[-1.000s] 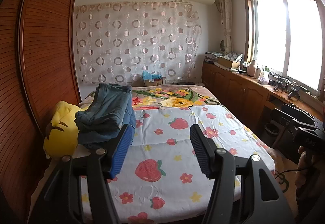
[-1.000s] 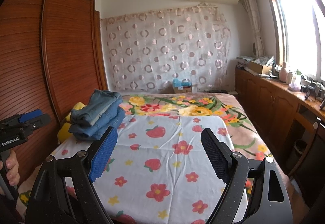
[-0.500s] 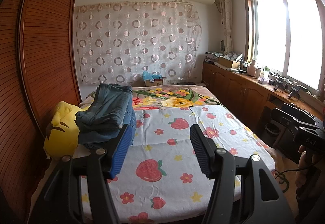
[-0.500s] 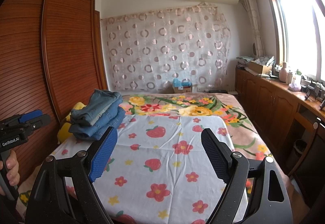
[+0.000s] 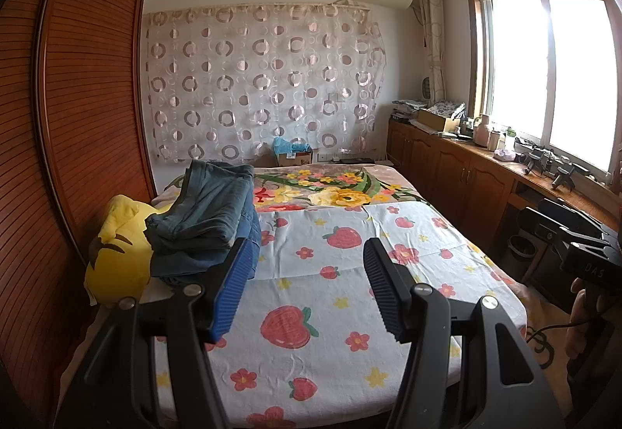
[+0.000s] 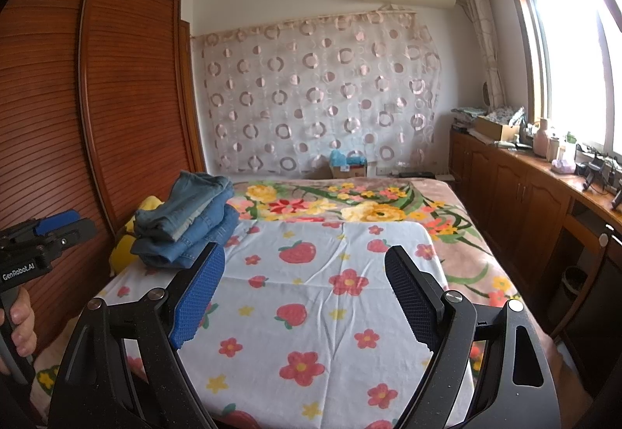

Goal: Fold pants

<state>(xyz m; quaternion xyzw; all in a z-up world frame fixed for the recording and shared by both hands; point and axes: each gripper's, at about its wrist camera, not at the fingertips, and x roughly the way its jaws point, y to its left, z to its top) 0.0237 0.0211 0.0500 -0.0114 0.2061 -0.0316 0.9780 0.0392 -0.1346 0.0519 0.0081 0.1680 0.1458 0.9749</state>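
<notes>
No visible change vs earlier pics: both grippers, left point(image 5: 307, 283) & right point(image 6: 305, 293), sit at same spot over the bed point(image 5: 408, 234), jaws spread same as before.

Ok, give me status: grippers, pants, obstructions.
Left gripper open, empty. Right gripper open, empty. Folded jeans stacked at bed's left edge, beside yellow plush. Nothing lies between grippers and stack.

Folded blue jeans point(image 5: 206, 219) stacked at bed's left edge

Denim pants point(image 5: 210, 211) – soft cloth; wardrobe point(image 5: 77, 118) – glossy slatted wood.
</notes>
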